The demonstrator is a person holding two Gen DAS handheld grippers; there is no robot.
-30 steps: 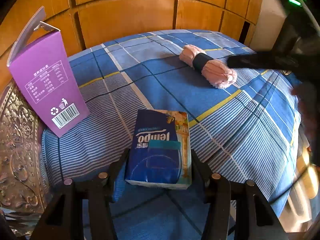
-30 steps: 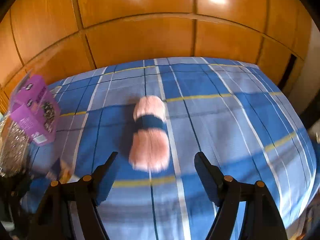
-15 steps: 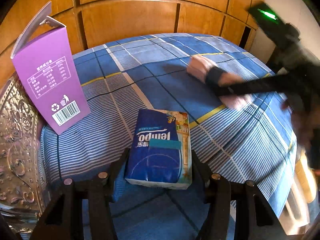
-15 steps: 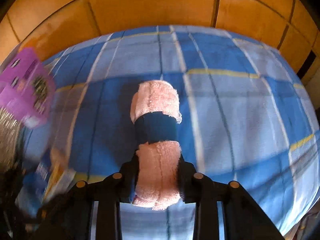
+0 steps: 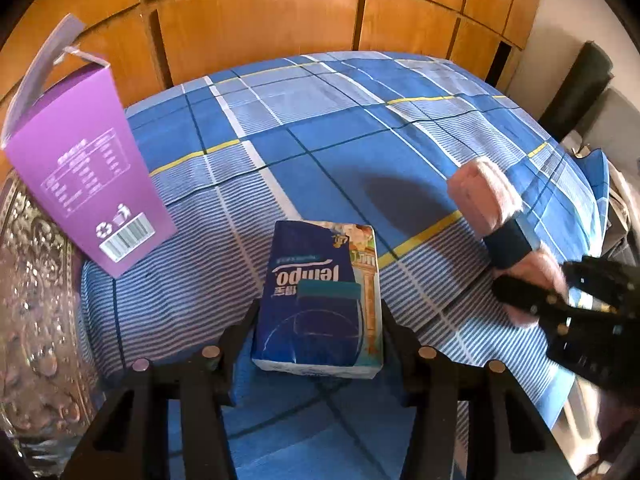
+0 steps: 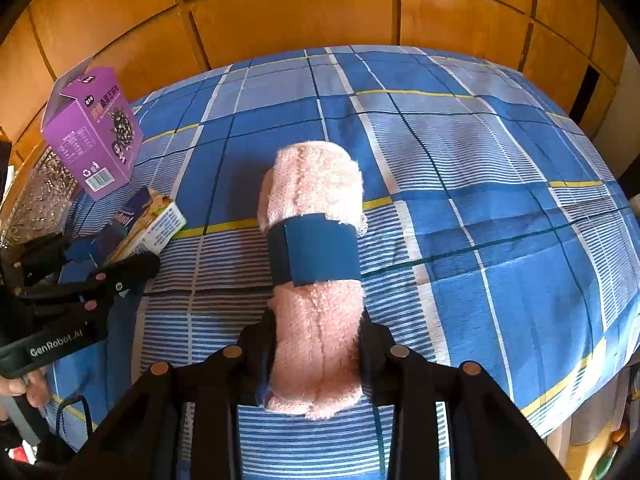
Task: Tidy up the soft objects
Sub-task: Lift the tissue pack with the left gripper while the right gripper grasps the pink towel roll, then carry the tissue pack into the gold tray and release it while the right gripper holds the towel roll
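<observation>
Fluffy terry towel, glossy tissue pack

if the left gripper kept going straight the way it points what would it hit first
The left gripper already straddles the tissue pack, so that pack fills its line. Beyond it only the blue plaid cloth shows; the purple box stands off to the left.

Rolled pink towel, banded in dark blue, pinched at its near end between the right claw. Blue tissue pack lay flat, squeezed between the left claw.
</observation>
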